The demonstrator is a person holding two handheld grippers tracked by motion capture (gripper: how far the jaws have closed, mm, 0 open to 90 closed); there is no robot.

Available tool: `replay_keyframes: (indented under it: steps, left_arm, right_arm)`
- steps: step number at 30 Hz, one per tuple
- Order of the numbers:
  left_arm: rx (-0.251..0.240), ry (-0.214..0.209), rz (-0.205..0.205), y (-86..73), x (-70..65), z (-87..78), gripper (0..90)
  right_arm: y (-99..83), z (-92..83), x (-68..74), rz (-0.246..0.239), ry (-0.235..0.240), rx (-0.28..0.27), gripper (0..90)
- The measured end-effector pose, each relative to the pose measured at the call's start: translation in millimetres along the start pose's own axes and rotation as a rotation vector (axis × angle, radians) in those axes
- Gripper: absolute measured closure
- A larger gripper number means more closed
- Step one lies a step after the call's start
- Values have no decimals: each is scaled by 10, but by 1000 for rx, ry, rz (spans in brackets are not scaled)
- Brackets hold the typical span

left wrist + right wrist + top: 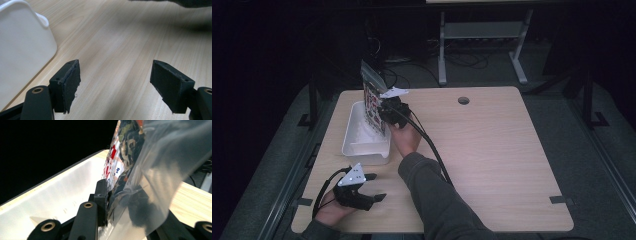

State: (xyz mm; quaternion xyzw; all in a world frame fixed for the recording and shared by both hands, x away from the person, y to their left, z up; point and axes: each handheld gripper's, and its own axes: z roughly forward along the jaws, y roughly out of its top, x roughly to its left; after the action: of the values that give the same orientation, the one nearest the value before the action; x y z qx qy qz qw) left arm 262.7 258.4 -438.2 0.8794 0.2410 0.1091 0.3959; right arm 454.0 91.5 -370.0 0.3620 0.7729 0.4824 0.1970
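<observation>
Jaws of the right gripper (384,112) are clamped on a clear printed bag (373,97), holding it upright over the white bin (357,145) at the counter's (492,150) left side. Jaws of the left gripper (374,186) stand wide apart with nothing between them, low over the bare counter just in front of the bin.

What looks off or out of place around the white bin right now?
Little stands out. The right gripper holds a printed clear packet upright over the white bin, mid-handling rather than spilled. The left gripper rests open on the table near the bin. No spill or damage is visible.
</observation>
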Motion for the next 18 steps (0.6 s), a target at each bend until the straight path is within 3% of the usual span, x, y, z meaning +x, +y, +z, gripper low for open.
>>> replay_keyframes:
  steps: [3, 12, 18]
  left_arm:
    - [0, 1, -1, -1, -1, -1, 236]
    - [1, 7, -2, -9, 1, 1, 236]
    - [1, 10, -3, -10, 5, -4, 235]
  right_arm:
    - [-3, -9, 65, -15, -33, 4, 718]
    - [-37, -56, 146, 17, -112, 7, 720]
    - [-70, -93, 137, 66, -142, 0, 723]
